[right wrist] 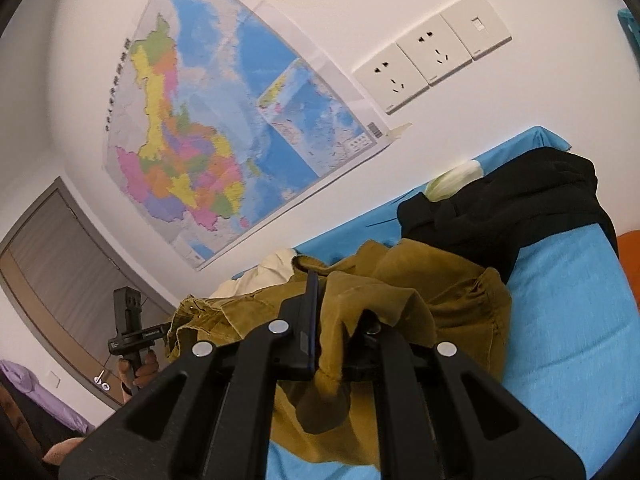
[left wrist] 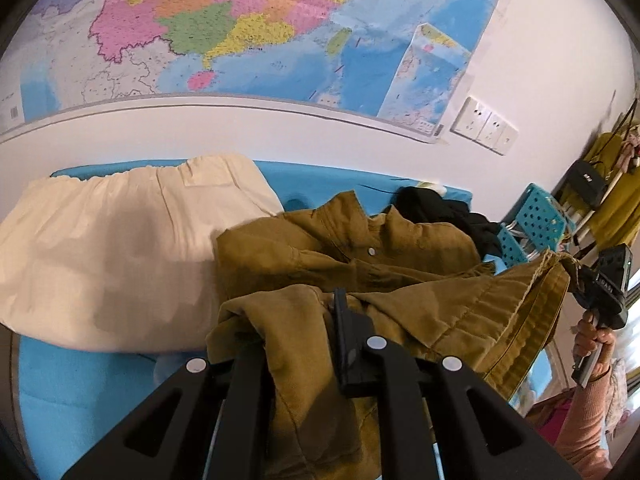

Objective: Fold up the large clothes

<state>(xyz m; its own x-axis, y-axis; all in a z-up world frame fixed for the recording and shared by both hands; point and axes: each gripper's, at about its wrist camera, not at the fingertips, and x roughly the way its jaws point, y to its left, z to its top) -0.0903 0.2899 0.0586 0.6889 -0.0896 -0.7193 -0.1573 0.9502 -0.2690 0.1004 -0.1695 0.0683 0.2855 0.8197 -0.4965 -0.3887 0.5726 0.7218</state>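
The brown shirt point(left wrist: 400, 280) is looking like soft, ribbed cloth with a small shiny button. The cream cloth point(left wrist: 112, 248) on the left is looking smooth. The blue bench point(right wrist: 568, 320) cover is looking like flat, matt cloth. The left tool point(left wrist: 340, 320) is looking like matt black plastic.

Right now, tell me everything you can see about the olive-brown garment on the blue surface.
The olive-brown garment looks like soft corduroy, with a collar, a small pale button and a gathered hem. It is crumpled and partly lifted off the blue surface. The left hand-held gripper and right hand-held gripper are each shut on an edge. It overlaps the cream garment and lies against the black garment.
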